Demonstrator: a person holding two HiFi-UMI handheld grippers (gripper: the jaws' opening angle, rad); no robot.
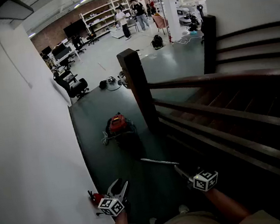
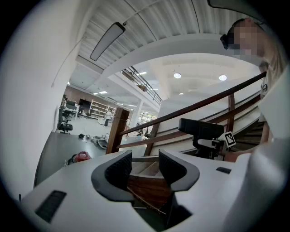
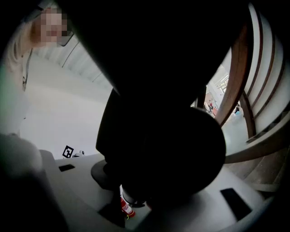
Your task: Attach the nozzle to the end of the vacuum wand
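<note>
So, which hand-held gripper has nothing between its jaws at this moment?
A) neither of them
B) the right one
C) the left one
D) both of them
C: the left hand-held gripper has its jaws apart, with only the brown wooden stair seen behind the gap, while the right hand-held gripper is closed on a dark bulky vacuum piece.

In my right gripper view a dark bulky thing (image 3: 172, 113) fills the frame, too close and unlit for me to name. It covers 1 pad of the right gripper (image 3: 136, 186). In the head view a red object (image 1: 93, 196) sits half hidden behind the left gripper (image 1: 120, 187). The distant people (image 1: 132, 15) are too small to make out.
</note>
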